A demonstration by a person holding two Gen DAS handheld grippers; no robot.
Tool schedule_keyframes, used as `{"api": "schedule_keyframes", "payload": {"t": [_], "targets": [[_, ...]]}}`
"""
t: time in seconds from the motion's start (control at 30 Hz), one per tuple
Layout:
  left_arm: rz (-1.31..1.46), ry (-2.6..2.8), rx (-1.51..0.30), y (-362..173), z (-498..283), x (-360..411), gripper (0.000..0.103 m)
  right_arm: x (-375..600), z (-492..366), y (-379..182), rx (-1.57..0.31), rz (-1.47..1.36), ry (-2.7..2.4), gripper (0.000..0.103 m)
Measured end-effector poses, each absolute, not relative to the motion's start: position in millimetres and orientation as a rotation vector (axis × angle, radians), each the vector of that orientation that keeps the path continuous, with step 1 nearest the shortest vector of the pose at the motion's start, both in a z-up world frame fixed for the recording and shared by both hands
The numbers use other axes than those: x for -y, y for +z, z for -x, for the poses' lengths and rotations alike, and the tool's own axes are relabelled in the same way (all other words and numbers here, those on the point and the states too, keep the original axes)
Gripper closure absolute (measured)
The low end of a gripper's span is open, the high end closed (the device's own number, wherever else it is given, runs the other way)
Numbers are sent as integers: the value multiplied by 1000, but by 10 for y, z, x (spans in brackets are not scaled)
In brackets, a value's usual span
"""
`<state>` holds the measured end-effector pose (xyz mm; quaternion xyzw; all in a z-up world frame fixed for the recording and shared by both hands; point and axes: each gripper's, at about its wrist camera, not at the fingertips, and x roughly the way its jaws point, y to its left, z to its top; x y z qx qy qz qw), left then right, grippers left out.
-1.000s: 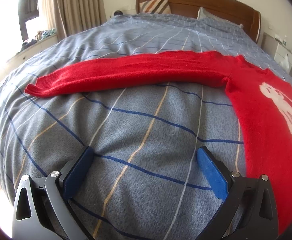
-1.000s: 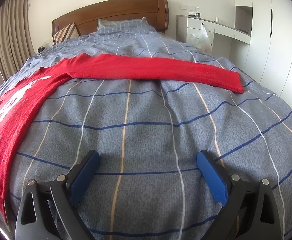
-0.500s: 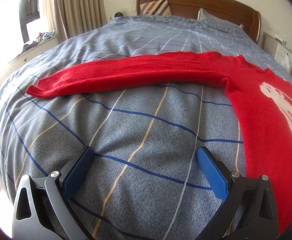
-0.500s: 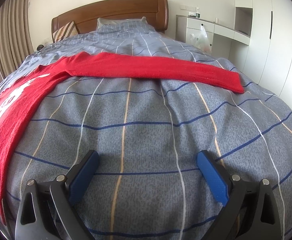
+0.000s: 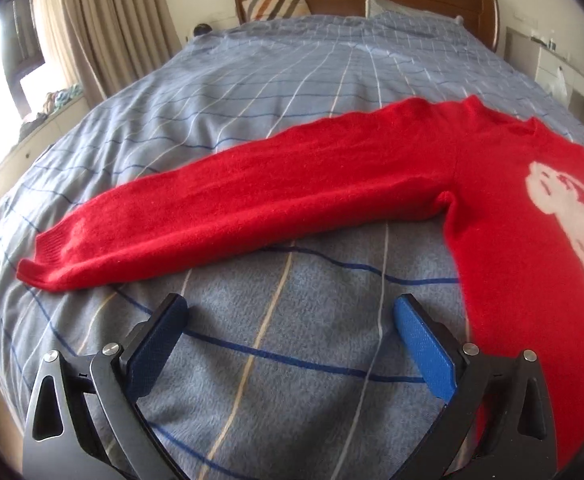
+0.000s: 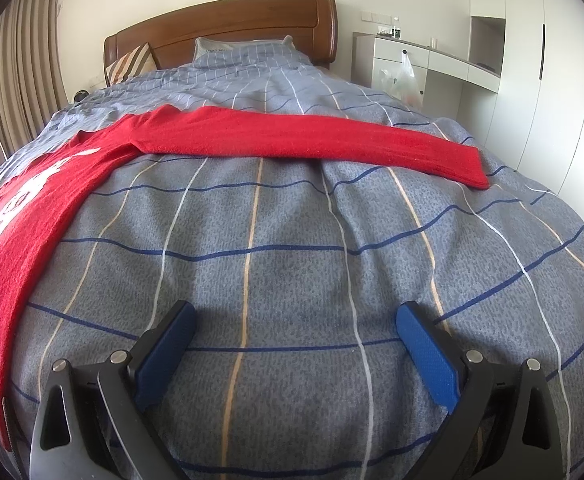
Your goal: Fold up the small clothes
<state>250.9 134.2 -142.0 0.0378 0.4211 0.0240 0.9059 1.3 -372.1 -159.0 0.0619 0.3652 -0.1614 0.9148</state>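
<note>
Both pairs of blue-padded fingers are spread wide and hold nothing: the left gripper (image 5: pixel 287 324) hangs low over the grey-blue checked bedspread (image 5: pixel 292 360) just short of a sleeve, and the right gripper (image 6: pixel 296 332) sits farther back from its own sleeve.

Spread flat on the bed lies the red knitted sweater with a white figure on the chest (image 5: pixel 532 240), front up. Its sleeves stretch out sideways, so its long axis runs across the bed from cuff to cuff. In the left view the left sleeve (image 5: pixel 251 200) slopes from the shoulder at upper right down to the cuff (image 5: pixel 47 264) at lower left; in the right view the other sleeve (image 6: pixel 312 140) ends in a cuff (image 6: pixel 472 168) at centre right. The collar points toward the wooden headboard (image 6: pixel 231 24).

Folding has apparently not begun. A sound first move would be to pinch each sleeve near its cuff through both layers, lift only slightly, and carry it inward across the chest, keeping the knit flat and the bedspread out of the grip.
</note>
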Motion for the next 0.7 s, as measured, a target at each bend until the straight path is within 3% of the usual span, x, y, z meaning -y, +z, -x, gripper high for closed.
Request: {"api": "schedule_keyframes", "payload": {"t": [0.7], "targets": [[11,39,-811,-1504,-2411,-1424,0,3720,-13,-1591,-751,-127,-333,3]]}}
